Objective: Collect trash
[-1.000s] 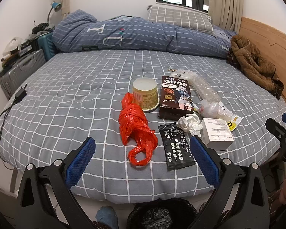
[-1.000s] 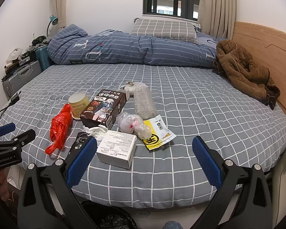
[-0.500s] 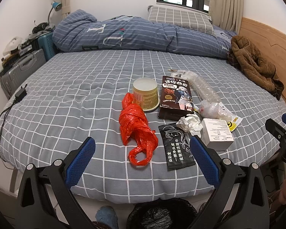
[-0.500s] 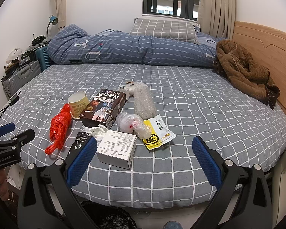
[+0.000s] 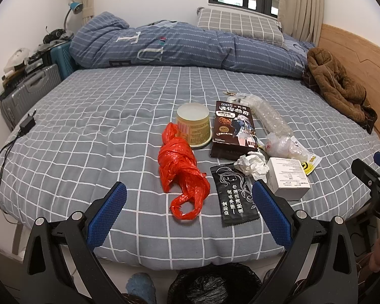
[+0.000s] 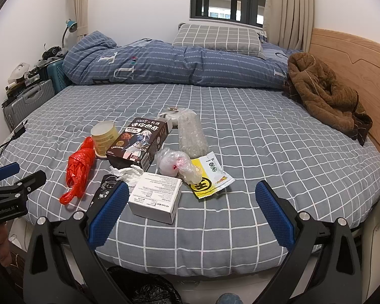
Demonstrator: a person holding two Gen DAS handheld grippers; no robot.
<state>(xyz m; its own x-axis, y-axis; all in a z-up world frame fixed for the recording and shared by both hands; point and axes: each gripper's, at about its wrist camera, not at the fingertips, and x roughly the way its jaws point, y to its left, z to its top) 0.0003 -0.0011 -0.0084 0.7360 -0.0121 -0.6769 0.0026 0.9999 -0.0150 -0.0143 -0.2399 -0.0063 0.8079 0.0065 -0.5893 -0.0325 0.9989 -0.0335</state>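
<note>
Left wrist view: the left claw (image 5: 188, 210) is spread wide and holds nothing, poised at the near edge of the bed (image 5: 88, 116). All the trash lies on the cover ahead of it. The red bag (image 5: 181, 169) sits straight ahead between the fingers, the black sachet (image 5: 234, 198) just beside the right finger, and the crumpled tissue (image 5: 252, 164) and white box (image 5: 287, 177) ahead to the right. Farther ahead are the cup (image 5: 193, 125), the dark carton (image 5: 234, 128), the bubble wrap (image 5: 271, 117), a clear bag (image 5: 283, 144) and a yellow packet (image 5: 309, 163). Below the claw, under the bed edge, is the black-lined bin (image 5: 212, 286). The right claw's tip shows at the far right.

Right wrist view: the right claw (image 6: 190, 210) is also wide and empty. The white box (image 6: 155, 196) lies just inside its left finger, with the yellow packet (image 6: 207, 177) ahead between the fingers and the clear bag (image 6: 176, 164) beyond that. The dark carton (image 6: 139, 141), cup (image 6: 105, 136), red bag (image 6: 78, 169) and tissue (image 6: 128, 172) lie ahead to the left, the bubble wrap (image 6: 191, 134) straight ahead. The bin (image 6: 144, 291) is below the claw.

By my reading, the task is at its start: nothing is gripped, every piece remains on the bed, and all of it has yet to go into the bin.
</note>
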